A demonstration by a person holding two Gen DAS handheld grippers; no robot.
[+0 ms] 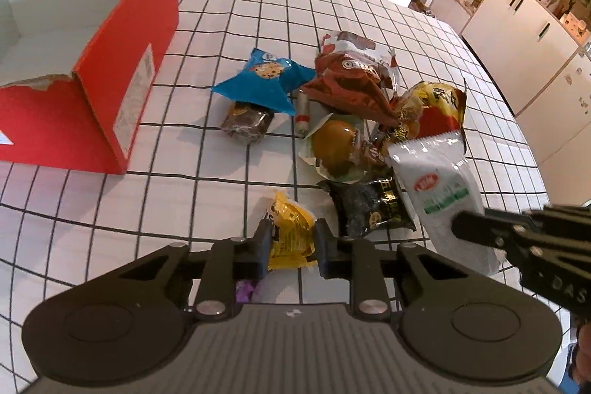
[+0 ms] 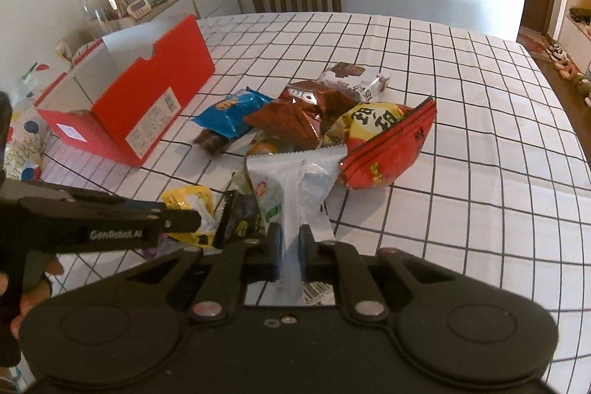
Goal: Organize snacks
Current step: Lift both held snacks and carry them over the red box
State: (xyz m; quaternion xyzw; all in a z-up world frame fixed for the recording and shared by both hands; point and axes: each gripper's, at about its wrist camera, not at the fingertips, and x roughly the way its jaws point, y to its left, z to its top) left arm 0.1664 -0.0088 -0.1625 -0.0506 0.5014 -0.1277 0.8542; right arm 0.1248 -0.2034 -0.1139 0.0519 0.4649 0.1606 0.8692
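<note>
Right wrist: right tool (image 2: pixel 291 248) pinches white packet (image 2: pixel 295 187), seemingly lengthwise, pointing away.

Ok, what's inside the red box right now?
Only bare white inner walls show in the red box; no snack is visible. Its floor is hidden behind the near wall in both views, so I cannot confirm that it is empty.

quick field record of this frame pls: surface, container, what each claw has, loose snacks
surface: table with black-grid white cloth
container: red box, open top, no snacks visible inside
left claw: shut on yellow packet
right claw: shut on white packet
loose pile: blue cookie packet, brown packet, black packet, red-yellow bag
</note>
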